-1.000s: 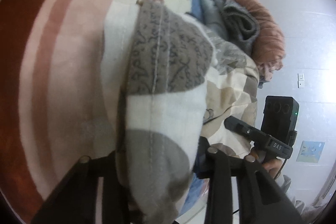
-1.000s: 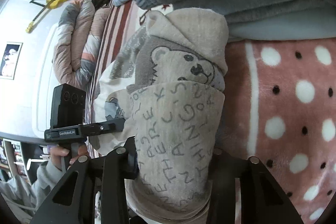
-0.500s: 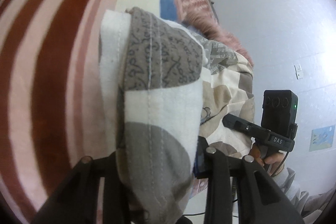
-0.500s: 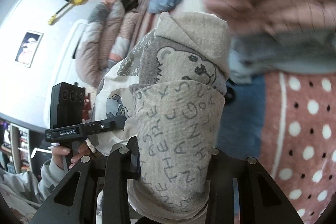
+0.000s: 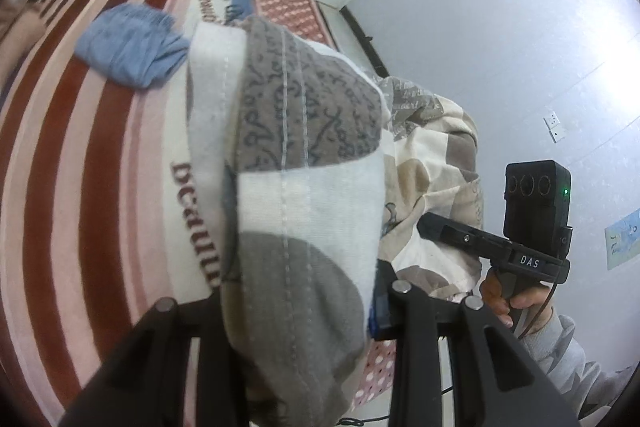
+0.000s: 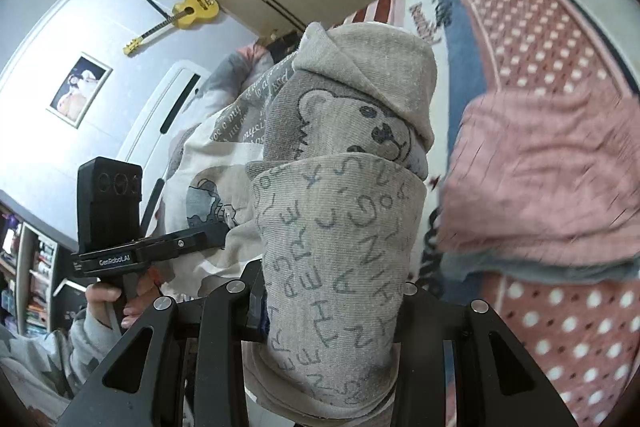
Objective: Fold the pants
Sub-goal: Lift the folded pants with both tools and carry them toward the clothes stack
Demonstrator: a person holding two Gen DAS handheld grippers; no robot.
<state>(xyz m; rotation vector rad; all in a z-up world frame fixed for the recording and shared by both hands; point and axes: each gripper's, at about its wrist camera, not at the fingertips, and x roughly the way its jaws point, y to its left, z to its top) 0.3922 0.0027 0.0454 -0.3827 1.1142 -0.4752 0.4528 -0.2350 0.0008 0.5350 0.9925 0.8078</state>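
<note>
The pants are a patchwork of white, grey and beige cloth with script and bear prints. My left gripper is shut on one bunched end and holds it up above the striped bed. My right gripper is shut on the other end, which shows lettering and a bear face. The pants hang between the two grippers. Each gripper shows in the other's view, the right one and the left one. The cloth hides both sets of fingertips.
The bed has a red and pink striped blanket and a dotted pink blanket. A crumpled blue garment lies on the stripes. A stack of pink and grey folded clothes sits on the right. A wardrobe and a white wall stand behind.
Both grippers have lifted with the pants still held. The views have tilted up from the bed surface toward the walls and wardrobe. The blue garment has come into view.
</note>
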